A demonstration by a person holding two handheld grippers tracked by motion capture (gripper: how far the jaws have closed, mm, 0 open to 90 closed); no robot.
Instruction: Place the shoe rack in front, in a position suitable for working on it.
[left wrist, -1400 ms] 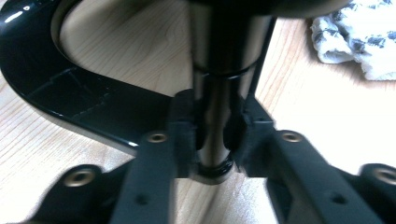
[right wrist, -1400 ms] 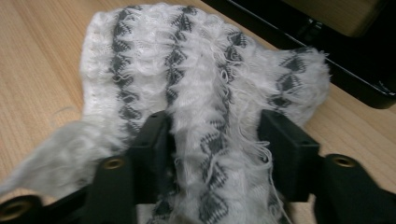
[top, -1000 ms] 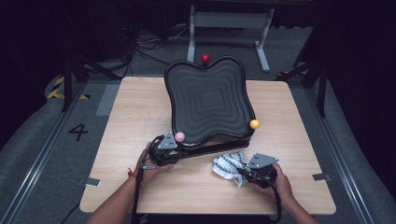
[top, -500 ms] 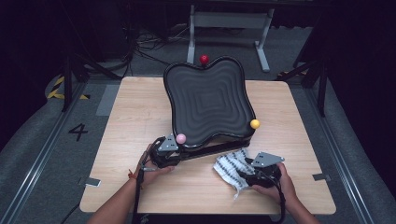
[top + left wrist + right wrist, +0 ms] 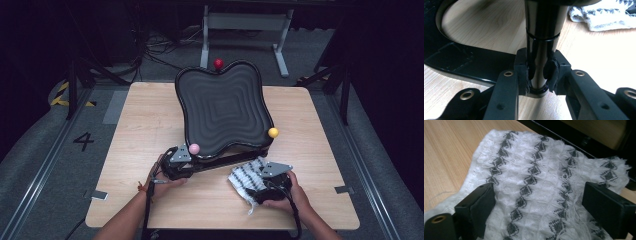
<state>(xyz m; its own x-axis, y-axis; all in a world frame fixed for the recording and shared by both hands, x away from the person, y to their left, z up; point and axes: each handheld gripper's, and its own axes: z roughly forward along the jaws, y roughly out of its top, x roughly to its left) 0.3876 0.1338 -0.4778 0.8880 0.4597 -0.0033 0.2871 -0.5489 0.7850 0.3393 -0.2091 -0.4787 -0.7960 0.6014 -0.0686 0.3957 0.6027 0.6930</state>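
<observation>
Two grippers work at the near edge of the worktop (image 5: 150, 130) in the high view. The left gripper (image 5: 176, 161) sits at the front left corner of the black wavy tray stand (image 5: 222, 107), which tilts up with a red ball (image 5: 218, 63), a yellow ball (image 5: 273, 132) and a pink ball (image 5: 194, 148) on its rim. The right gripper (image 5: 257, 182) rests over a white-and-grey cloth (image 5: 244, 176) lying just in front of the stand.

Left gripper view: the jaws pinch a glossy black post (image 5: 541, 45) of the stand, pads (image 5: 553, 72) pressed against both sides, so the stand looks steadied.

Right gripper view: the jaws have just been opening and now stand spread, with the cloth (image 5: 541, 180) lying between them on the worktop, ungripped.

As I judge it, holding the stand is done; the cloth has been let go or awaits a fresh grip, and any wiping of the tray is left.
</observation>
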